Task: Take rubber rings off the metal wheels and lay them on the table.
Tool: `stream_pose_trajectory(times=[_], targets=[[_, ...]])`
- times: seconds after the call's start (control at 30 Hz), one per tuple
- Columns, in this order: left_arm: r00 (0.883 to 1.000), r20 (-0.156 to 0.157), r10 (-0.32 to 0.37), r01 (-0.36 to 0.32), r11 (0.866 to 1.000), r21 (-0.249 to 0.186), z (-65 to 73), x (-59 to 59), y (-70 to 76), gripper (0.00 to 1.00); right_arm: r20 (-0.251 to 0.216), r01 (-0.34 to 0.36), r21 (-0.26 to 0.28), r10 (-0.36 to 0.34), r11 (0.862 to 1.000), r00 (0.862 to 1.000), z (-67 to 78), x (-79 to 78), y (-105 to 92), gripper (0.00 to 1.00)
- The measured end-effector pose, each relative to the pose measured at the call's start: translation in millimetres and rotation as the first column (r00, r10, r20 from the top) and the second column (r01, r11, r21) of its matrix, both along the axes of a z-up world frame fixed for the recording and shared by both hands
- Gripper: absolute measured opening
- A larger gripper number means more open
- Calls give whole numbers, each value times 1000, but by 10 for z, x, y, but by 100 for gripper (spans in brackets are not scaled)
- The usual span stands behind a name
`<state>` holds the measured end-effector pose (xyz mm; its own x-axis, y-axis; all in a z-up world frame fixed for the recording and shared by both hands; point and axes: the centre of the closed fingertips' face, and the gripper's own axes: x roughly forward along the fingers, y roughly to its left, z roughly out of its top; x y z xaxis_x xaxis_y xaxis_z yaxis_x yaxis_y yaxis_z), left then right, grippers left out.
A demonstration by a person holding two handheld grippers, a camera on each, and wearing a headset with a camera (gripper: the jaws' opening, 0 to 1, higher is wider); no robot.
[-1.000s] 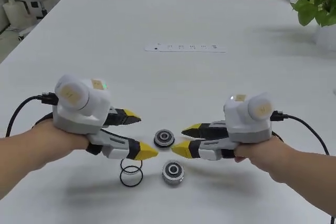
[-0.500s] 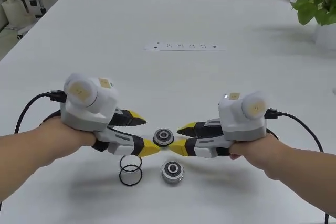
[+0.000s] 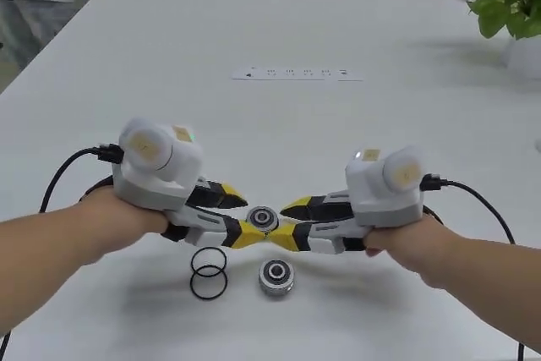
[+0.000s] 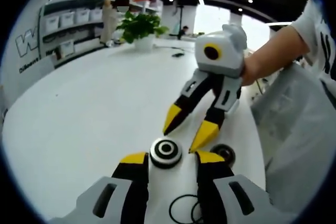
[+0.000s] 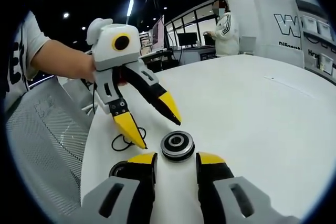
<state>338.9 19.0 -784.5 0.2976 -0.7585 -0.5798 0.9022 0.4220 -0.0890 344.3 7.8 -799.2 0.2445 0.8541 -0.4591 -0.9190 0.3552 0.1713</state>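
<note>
You are holding both grippers low over the table [image 3: 380, 124], facing each other across the farther metal wheel [image 3: 263, 219]. Your left gripper [image 3: 243, 217] is staying released, its yellow-tipped jaws spreading to either side of that wheel. Your right gripper [image 3: 286, 222] is likewise released, its jaws gaping at the same wheel from the opposite side. The nearer metal wheel [image 3: 276, 275] is lying just beside them, and two rubber rings [image 3: 208, 272] are lying flat on the table to its left
</note>
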Motion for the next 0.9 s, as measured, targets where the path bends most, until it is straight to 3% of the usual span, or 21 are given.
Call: stream_pose_trajectory(times=[0.43, 0.57, 0.67, 0.83, 0.9], targets=[[1000, 0, -10, 10, 1000, 16, -34, 81, -76, 24, 0, -8, -2, 8, 1000, 1000, -14, -23, -1, 27], [1000, 9, -18, 18, 999, 43, -73, 102, -79, 21, 0, -3, -2, 3, 1000, 1000, -15, -16, -9, 27], [999, 24, -22, 21, 998, 51, -69, 118, -86, 18, 0, -2, 0, 2, 1000, 1000, -12, -19, -5, 27], [993, 89, -72, 62, 992, 108, -84, 111, -100, 15, 4, 4, 0, -4, 1000, 1000, -14, 2, 11, 26], [993, 90, -71, 61, 992, 110, -102, 114, -109, 15, 6, 6, 1, -6, 1000, 1000, -10, 8, 25, 26]])
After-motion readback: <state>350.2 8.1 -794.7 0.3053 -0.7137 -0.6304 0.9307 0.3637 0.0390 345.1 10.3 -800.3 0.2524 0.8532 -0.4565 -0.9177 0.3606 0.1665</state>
